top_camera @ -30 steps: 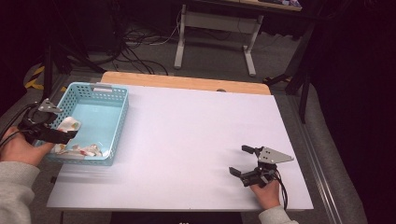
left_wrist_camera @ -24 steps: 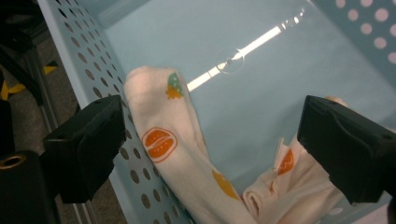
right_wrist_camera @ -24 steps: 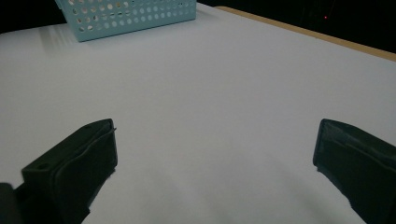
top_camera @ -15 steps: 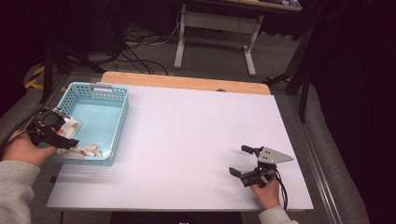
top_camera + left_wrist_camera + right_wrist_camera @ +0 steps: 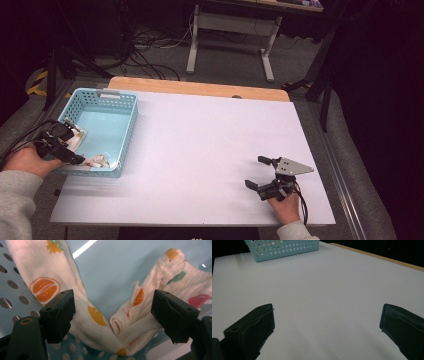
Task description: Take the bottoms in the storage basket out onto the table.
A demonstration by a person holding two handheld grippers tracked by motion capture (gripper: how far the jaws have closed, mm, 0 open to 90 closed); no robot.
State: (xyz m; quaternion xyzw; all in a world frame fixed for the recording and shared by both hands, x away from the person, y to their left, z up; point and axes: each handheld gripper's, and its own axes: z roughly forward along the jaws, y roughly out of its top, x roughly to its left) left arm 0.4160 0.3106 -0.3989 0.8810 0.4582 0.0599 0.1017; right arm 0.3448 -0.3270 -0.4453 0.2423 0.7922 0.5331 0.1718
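Left gripper view: closing hand-held gripper (image 5: 110, 315) straddles fruit-print socks (image 5: 117, 325).

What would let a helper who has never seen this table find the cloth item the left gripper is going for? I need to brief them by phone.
Start at the light blue perforated basket on the white table's left side. In its near corner, between the open jaws of the left gripper, lies a folded cream sock. Printed orange slices and other small fruits mark it out against the plain blue basket floor.
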